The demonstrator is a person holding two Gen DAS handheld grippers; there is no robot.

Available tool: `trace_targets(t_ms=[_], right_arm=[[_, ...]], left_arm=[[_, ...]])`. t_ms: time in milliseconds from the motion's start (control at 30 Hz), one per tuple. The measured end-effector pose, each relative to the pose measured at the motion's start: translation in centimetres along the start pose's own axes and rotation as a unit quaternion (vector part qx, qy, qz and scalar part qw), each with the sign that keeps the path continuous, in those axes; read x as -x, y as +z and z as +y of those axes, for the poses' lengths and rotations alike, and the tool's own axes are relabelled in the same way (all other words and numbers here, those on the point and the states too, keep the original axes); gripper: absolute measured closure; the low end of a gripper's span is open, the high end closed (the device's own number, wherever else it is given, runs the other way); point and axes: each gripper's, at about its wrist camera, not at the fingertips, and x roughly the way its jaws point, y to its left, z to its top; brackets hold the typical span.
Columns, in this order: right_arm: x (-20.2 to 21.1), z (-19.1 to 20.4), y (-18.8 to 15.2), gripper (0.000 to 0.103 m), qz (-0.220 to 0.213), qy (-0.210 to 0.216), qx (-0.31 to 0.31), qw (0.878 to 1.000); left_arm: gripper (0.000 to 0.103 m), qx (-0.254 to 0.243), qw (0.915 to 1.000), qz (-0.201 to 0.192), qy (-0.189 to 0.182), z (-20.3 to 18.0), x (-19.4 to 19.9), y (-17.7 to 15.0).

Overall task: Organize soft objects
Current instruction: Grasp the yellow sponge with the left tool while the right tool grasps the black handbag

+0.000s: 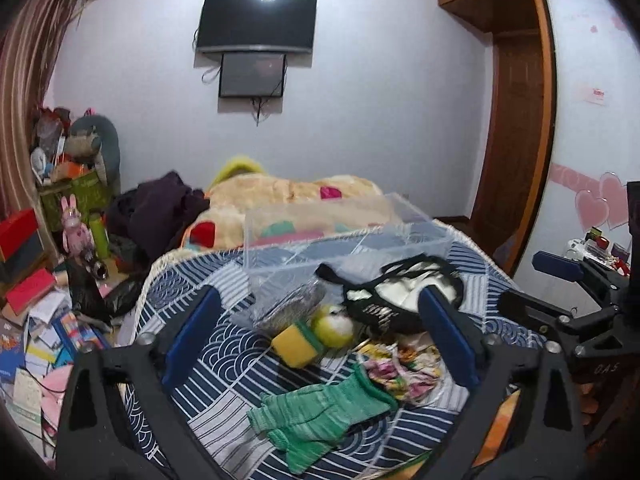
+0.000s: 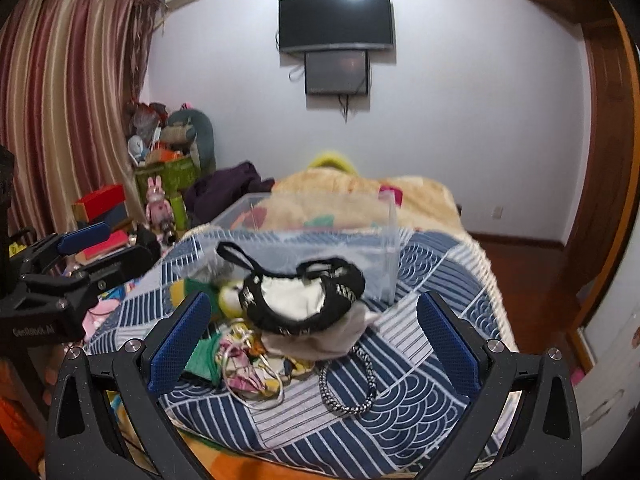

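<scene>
A heap of soft things lies on the blue-and-white quilt [image 1: 208, 364]. It holds a yellow-green sponge [image 1: 298, 344], a green-white plush ball [image 1: 332, 326], a black bag with white lining [image 1: 400, 296], green knitted gloves [image 1: 320, 416] and a floral cloth [image 1: 400, 368]. Behind them stands a clear plastic box [image 1: 344, 240]. My left gripper [image 1: 320, 332] is open, hovering in front of the sponge and ball with nothing gripped. My right gripper [image 2: 314, 344] is open too, in front of the black bag [image 2: 304, 300], a grey cloth [image 2: 332, 336] and a black-white cord [image 2: 352, 384].
A beige blanket [image 1: 280, 192] and dark clothes [image 1: 160, 212] lie behind the box. Books, boxes and toys clutter the floor [image 1: 36, 340] left of the bed. A wooden wardrobe [image 1: 516, 128] stands at the right. Each gripper shows in the other's view: right [image 1: 548, 288], left [image 2: 100, 252].
</scene>
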Motion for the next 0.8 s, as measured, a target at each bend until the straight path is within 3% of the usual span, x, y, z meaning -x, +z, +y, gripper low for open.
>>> trace_targets(t_ms=[133,267,400,600,800], right_arm=[[-1.8,-0.6,-0.5,0.001,0.026,0.015,-0.011,0.999],[-3.6,-0.4,-0.8,0.009,0.047,0.024,-0.011,0.999],[-5.2,-0.2,-1.0,0.015,0.065,0.030,-0.015,0.997],[-7.0,0.1,-1.3,0.039,0.083,0.025,-0.003,0.996],[-6.4,0.0,-1.4,0.069,0.072,0.025,0.000,0.997]], left_arm=[[0.023,0.009,0.9994,0.032,0.010,1.3,-2.3,-0.7],[0.026,0.019,0.9979,0.061,0.004,2.1,-4.4,-1.7],[0.037,0.022,0.9957,0.090,-0.007,2.1,-6.2,-2.8],[0.062,0.017,0.9939,0.105,-0.029,1.5,-7.3,-3.5],[0.066,0.005,0.9948,0.098,-0.028,0.7,-6.6,-3.6]])
